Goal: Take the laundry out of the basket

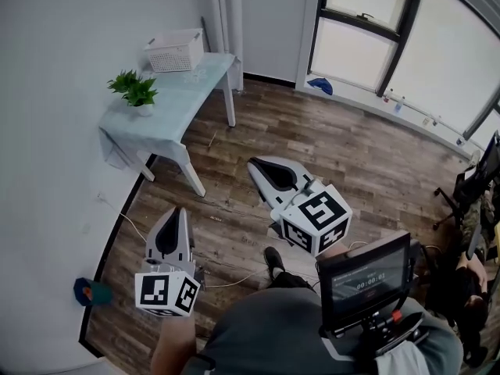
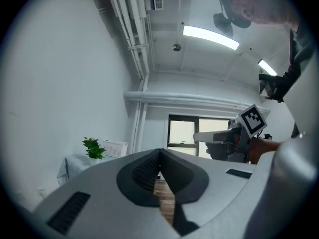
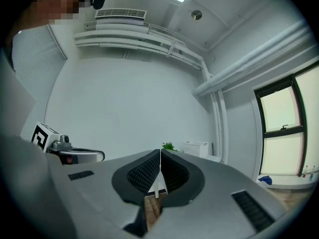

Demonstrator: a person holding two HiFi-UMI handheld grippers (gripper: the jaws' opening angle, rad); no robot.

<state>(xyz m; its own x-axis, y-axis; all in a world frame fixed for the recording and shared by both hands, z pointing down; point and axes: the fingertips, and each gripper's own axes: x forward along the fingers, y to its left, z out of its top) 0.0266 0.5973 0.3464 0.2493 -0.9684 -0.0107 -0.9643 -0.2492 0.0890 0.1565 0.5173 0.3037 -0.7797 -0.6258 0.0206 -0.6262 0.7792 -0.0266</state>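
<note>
Screen at your chest, both grippers shut and empty, basket well apart from them.
Your left gripper hangs over the wood floor, jaws pressed together with nothing between them. Ahead of it, the table against the wall carries a potted plant and, at its far end, the white basket; you can't tell from here what lies inside. Your right gripper points toward the table, jaws also closed tight on nothing, over bare floor. Windows run along the right side.
</note>
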